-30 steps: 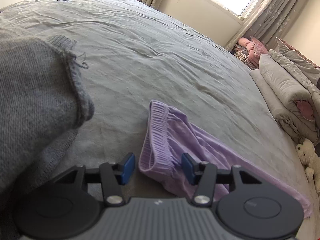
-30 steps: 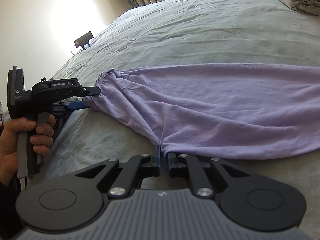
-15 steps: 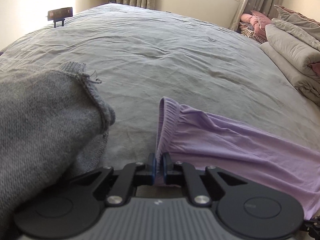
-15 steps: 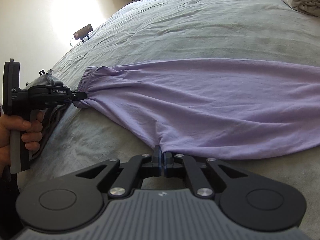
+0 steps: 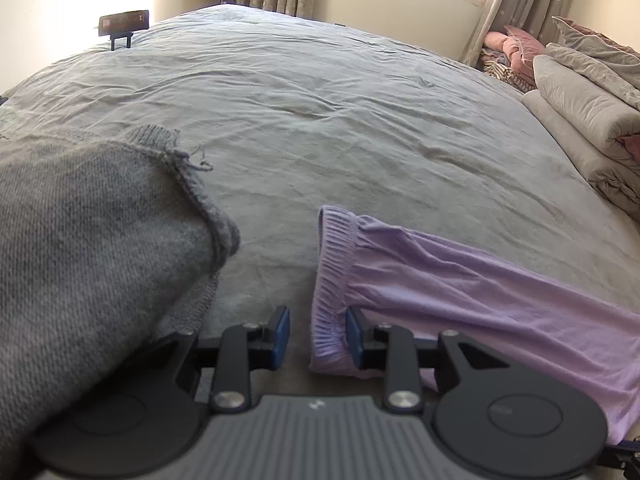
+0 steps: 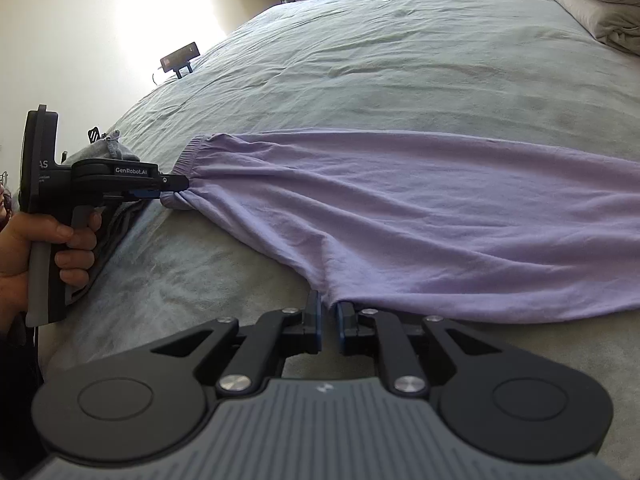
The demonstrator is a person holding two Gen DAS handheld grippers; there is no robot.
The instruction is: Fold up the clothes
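A lilac garment (image 5: pixel 460 280) with an elastic waistband lies spread flat on the grey bed sheet (image 5: pixel 320 120). My left gripper (image 5: pixel 317 338) is at the waistband's near end. Its jaws are opening, and the band sits loose between them against the right pad. In the right wrist view the lilac garment (image 6: pixel 400 208) stretches to the right, with the left gripper (image 6: pixel 178 185) at its waistband. My right gripper (image 6: pixel 329 322) is at the near hem. Its jaws are opening a little, with the cloth's edge just at their tips.
A grey knit garment (image 5: pixel 100 248) is heaped close on the left of the left gripper. Folded bedding (image 5: pixel 580 120) is stacked at the bed's right side. A dark device on a stand (image 5: pixel 124 24) sits at the far edge. A hand (image 6: pixel 60 248) holds the left gripper's handle.
The left jaws closed on the waistband half a second ago and have parted again. The right jaws, shut on the hem, have opened slightly. The garment lies pulled out flatter.
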